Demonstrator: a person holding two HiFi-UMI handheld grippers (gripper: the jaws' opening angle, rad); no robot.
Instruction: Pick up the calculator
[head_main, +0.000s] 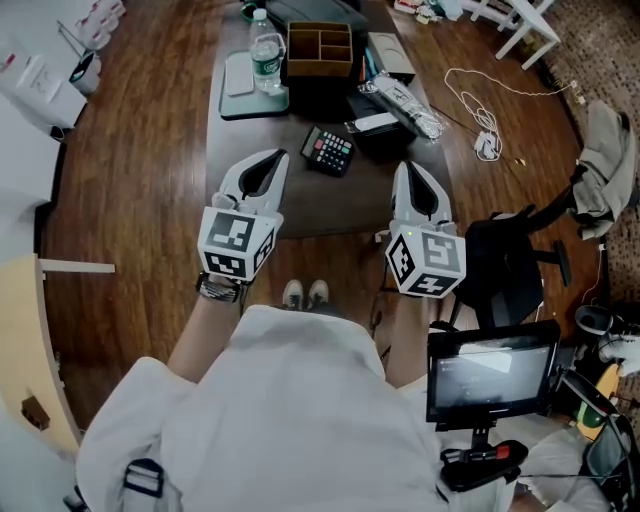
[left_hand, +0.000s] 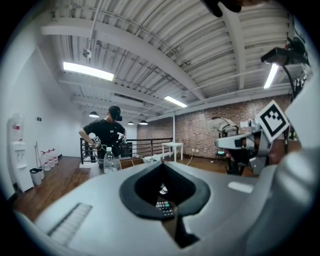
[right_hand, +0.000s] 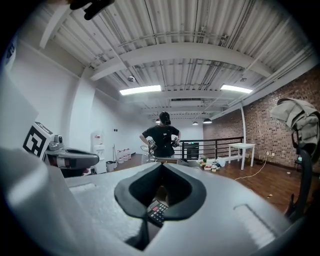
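The calculator (head_main: 328, 150), black with red and white keys, lies tilted on the dark table (head_main: 300, 205), ahead of and between both grippers. My left gripper (head_main: 277, 156) hovers over the table's near left part, jaws shut and empty, its tip just left of the calculator. My right gripper (head_main: 404, 166) is shut and empty too, a little right of it and nearer to me. In the left gripper view the calculator (left_hand: 164, 207) shows through the hole between the shut jaws. The right gripper view frames the calculator (right_hand: 156, 210) the same way.
Behind the calculator stand a black box (head_main: 380, 130), a wooden organiser (head_main: 320, 50), a water bottle (head_main: 266, 55) on a grey tray (head_main: 240, 78) and a bagged bundle (head_main: 405, 105). An office chair (head_main: 510, 255) and a screen (head_main: 490, 375) are on my right. A person (right_hand: 161, 135) stands beyond the table.
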